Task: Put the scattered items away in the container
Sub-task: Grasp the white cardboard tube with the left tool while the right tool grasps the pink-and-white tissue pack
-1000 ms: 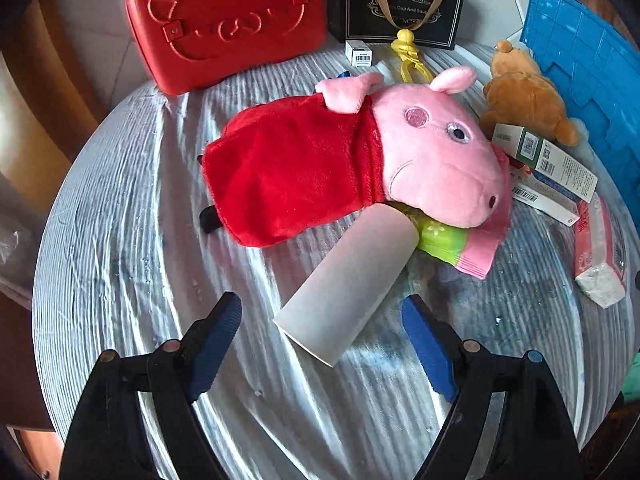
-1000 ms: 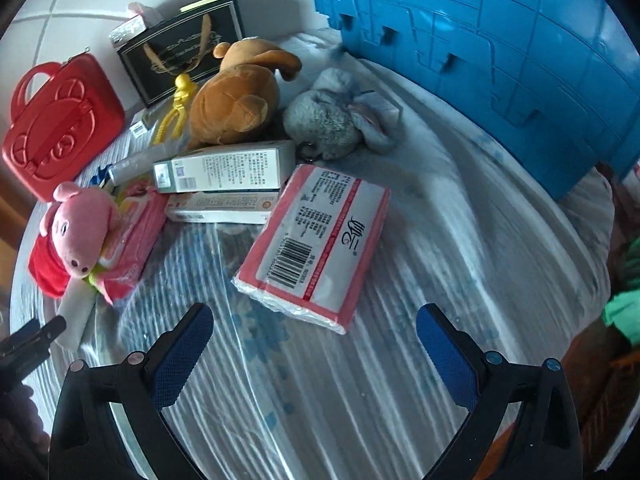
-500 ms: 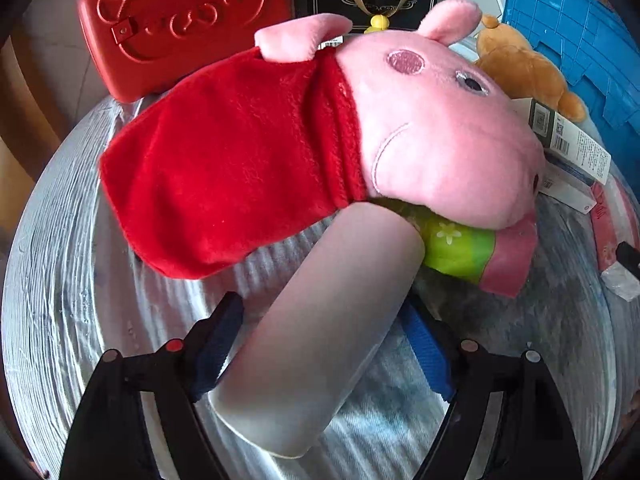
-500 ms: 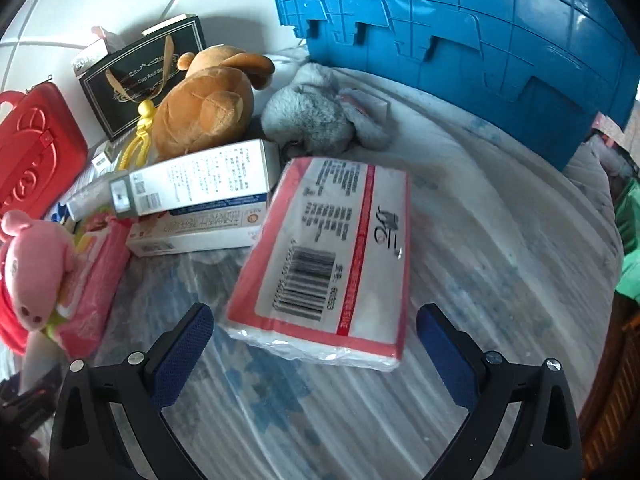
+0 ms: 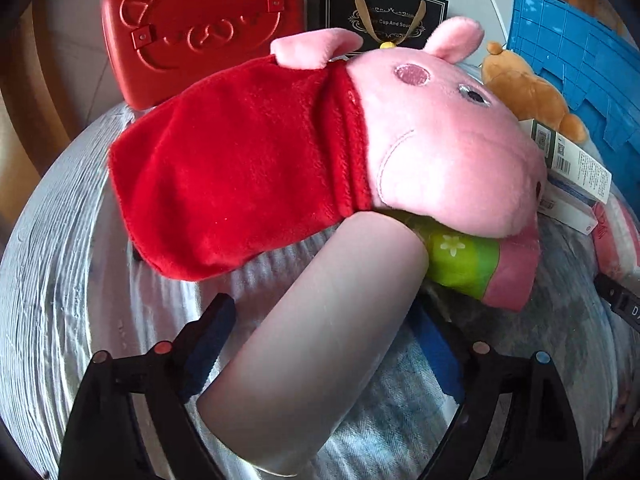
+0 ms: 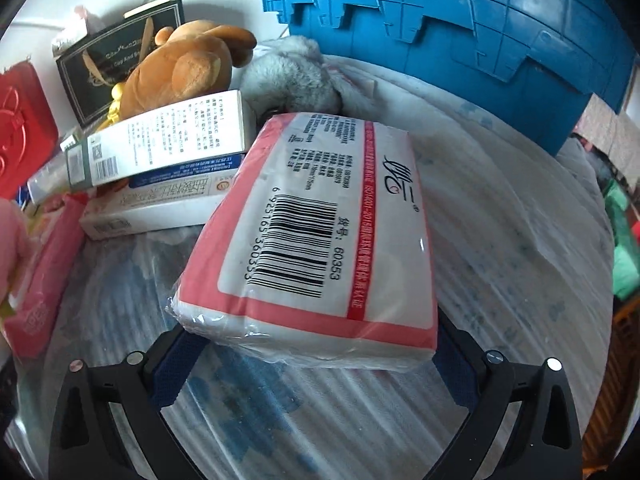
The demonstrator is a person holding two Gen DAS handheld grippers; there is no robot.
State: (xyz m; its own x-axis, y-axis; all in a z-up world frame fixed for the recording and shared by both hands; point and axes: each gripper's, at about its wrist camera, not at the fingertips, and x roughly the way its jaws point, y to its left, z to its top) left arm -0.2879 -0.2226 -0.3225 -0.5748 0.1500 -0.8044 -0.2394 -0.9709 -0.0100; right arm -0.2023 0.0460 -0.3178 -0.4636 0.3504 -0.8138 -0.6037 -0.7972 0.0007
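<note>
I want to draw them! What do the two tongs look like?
Both look alike. The left tongs and right tongs have glossy black plastic arms with dark blue pads on the fingertips. The left's round screw caps are red and blue; the right's are silvery.

We've got open desk right of the tissue pack, up to the blue crate at top. Left is blocked: stacked boxes and brown plush. Left wrist view: pig plush fills centre, bare desk lower left.
</note>
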